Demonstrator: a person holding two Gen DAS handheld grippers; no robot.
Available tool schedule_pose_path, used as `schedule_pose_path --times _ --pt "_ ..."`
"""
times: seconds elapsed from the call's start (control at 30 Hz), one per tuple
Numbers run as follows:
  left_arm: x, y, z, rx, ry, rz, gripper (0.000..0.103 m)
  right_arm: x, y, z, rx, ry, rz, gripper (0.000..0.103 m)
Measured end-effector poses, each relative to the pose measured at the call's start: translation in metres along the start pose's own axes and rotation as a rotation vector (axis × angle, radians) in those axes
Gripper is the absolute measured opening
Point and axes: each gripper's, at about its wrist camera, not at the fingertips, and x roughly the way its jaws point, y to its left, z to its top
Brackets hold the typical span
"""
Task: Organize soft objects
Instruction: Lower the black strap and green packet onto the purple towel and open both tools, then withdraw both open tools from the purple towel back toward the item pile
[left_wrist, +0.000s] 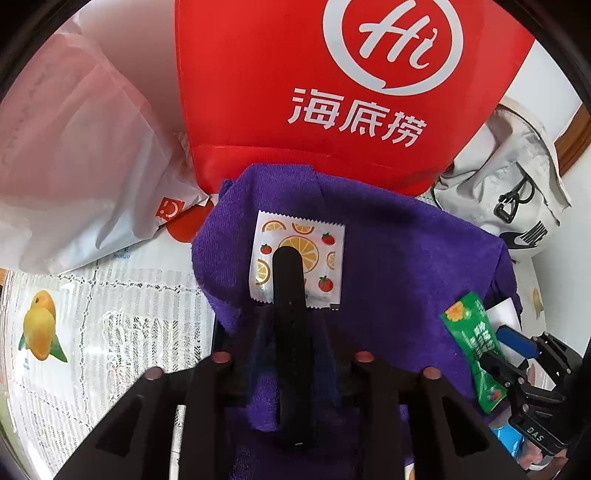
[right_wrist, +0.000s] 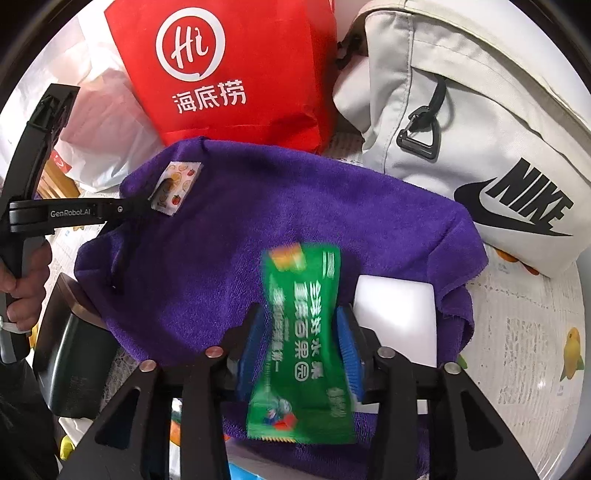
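Sorting unfinished: fruit sachet (left_wrist: 301, 258) clamped by left gripper (left_wrist: 291, 280), green packet (right_wrist: 303, 332) by right gripper (right_wrist: 301, 343), above towel (right_wrist: 258, 221); none stowed.

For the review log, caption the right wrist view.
Right gripper pinches a green snack packet above a purple towel, red bag and white Nike bag behind.

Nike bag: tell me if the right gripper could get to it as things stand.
Probably not yet: the right gripper is shut on the green packet. The Nike bag itself lies unobstructed beyond the purple towel.
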Motion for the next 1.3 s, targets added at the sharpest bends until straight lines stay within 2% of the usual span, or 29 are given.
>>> schedule_pose_path --times 0.03,0.07,0.33,0.53,0.73,0.9,1.1,1.3 --pt "-0.001 -0.001 0.000 0.002 -0.002 -0.001 0.046 -0.001 0.001 0.000 -0.003 -0.007 0.002 0.051" --pt "-0.003 0.000 -0.001 0.001 -0.013 -0.003 0.048 -0.004 0.002 0.000 -0.009 -0.018 0.004 0.057" --pt "-0.044 0.000 -0.013 0.006 -0.078 0.002 0.049 -0.040 0.014 -0.007 -0.001 -0.090 -0.018 0.060" --pt "-0.087 0.003 -0.038 0.017 -0.165 0.003 0.050 -0.087 0.017 -0.030 0.027 -0.149 -0.039 0.060" --pt "-0.128 -0.003 -0.079 0.012 -0.206 -0.006 0.050 -0.133 0.032 -0.064 0.065 -0.220 -0.058 0.060" --pt "-0.156 -0.011 -0.119 0.017 -0.220 0.030 0.050 -0.173 0.042 -0.102 0.100 -0.271 -0.098 0.060" --pt "-0.172 -0.016 -0.169 -0.003 -0.190 -0.002 0.050 -0.212 0.048 -0.149 0.144 -0.305 -0.111 0.060" --pt "-0.180 -0.020 -0.217 -0.009 -0.179 -0.019 0.050 -0.233 0.053 -0.192 0.159 -0.319 -0.114 0.060"
